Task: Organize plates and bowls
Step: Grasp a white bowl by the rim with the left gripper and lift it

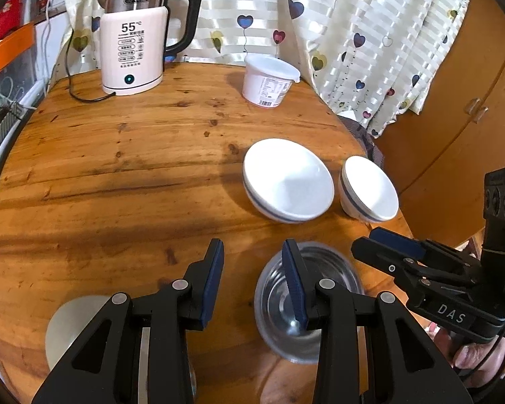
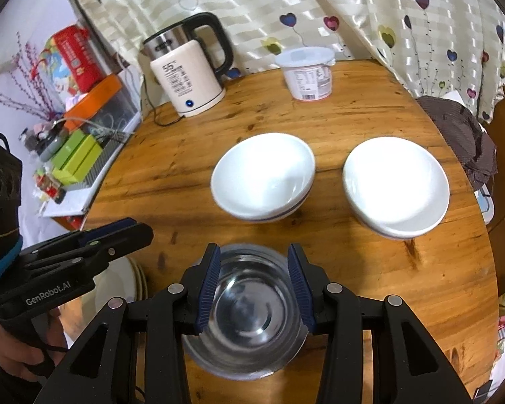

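Two white bowls with a blue band stand on the round wooden table (image 1: 118,175): one near the middle (image 1: 286,180) (image 2: 262,181), one further right (image 1: 368,188) (image 2: 395,188). A steel bowl (image 1: 308,303) (image 2: 249,309) sits at the near edge. My right gripper (image 2: 254,286) (image 1: 387,245) is open above the steel bowl, its fingers on either side of it. My left gripper (image 1: 252,282) (image 2: 124,232) is open and empty, just left of the steel bowl. A stack of cream plates (image 1: 74,326) (image 2: 124,286) lies at the near left, partly hidden by the left gripper.
An electric kettle (image 1: 134,40) (image 2: 192,70) with its cord and a lidded white tub (image 1: 269,79) (image 2: 308,72) stand at the table's back. A heart-print curtain hangs behind. Boxes and clutter (image 2: 77,155) lie left of the table, dark cloth (image 2: 461,134) at its right.
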The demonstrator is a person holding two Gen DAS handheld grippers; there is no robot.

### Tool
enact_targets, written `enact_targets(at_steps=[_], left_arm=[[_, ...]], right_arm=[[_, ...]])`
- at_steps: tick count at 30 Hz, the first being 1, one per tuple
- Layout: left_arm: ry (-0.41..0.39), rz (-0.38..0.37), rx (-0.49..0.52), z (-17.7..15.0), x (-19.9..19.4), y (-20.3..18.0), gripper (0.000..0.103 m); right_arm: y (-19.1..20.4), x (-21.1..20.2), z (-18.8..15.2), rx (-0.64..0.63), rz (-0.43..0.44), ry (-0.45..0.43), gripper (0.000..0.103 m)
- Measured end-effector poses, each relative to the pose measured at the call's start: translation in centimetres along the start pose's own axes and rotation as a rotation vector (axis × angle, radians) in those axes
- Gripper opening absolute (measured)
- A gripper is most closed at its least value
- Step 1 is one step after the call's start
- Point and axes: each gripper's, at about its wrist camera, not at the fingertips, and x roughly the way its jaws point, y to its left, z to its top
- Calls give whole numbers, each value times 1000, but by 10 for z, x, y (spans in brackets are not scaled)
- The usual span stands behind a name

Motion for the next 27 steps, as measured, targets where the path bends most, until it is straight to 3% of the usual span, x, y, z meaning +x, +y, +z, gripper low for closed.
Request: enact_targets(at_steps=[13,27], left_arm=[[25,-23,-27,30,41,-2,37],[48,-27,-56,41,71,0,37]], right_arm=[[-24,28,29,49,-11,-1,36],[-38,50,42,75,-17,17,32]])
